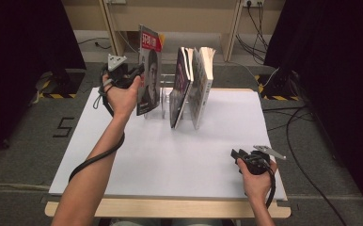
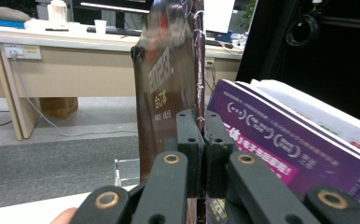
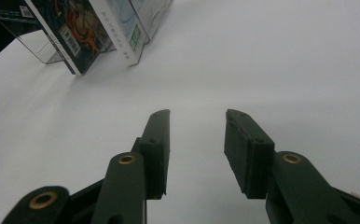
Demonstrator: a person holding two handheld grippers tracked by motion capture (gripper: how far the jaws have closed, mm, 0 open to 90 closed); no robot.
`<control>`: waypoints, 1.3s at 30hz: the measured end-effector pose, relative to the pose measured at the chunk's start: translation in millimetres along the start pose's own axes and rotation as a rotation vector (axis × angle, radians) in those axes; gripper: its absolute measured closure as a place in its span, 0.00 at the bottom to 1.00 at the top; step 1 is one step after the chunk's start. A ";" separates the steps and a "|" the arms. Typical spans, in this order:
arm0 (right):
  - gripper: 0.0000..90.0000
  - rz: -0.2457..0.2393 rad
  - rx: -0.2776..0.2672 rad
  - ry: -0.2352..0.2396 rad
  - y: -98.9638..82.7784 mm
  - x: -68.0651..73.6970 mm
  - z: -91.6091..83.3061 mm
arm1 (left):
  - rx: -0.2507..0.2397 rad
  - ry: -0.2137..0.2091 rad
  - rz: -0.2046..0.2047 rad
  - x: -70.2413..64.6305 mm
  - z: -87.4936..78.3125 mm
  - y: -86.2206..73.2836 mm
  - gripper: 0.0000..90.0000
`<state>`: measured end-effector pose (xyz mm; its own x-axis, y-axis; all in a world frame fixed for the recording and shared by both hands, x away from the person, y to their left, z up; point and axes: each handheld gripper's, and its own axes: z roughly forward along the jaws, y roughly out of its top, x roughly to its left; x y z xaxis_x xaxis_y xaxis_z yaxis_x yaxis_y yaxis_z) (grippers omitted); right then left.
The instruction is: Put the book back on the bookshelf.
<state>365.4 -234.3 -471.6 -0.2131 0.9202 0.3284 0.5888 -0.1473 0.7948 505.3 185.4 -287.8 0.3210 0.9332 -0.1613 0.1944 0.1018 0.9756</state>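
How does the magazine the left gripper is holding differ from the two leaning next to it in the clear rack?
The held magazine stands nearly upright, pinched at its edge by the left gripper, whose jaws are shut on it; the two leaning magazines tilt to the right, and no gripper touches them. The held one stands alone at the left of the clear rack; the other two rest close together. All three stand on edge in the rack on the white table.

Both forearms are showing bare, no sleeves. Left gripper (image 1: 137,73) and right gripper (image 1: 236,154) are appearing matt black, with brass-coloured pivot rivets and small screws in the fingers (image 3: 157,140). Each is carrying a grey three-cornered plate and trailing a black cable.
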 end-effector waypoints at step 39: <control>0.69 0.001 0.021 0.002 -3.2 3.1 2.3 | 0.022 0.041 0.029 35.5 -35.8 -82.0 0.96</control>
<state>364.7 -230.2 -474.3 -0.2140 0.9193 0.3304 0.6056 -0.1406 0.7833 467.6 222.5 -368.2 0.2884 0.9491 -0.1264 0.2061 0.0674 0.9762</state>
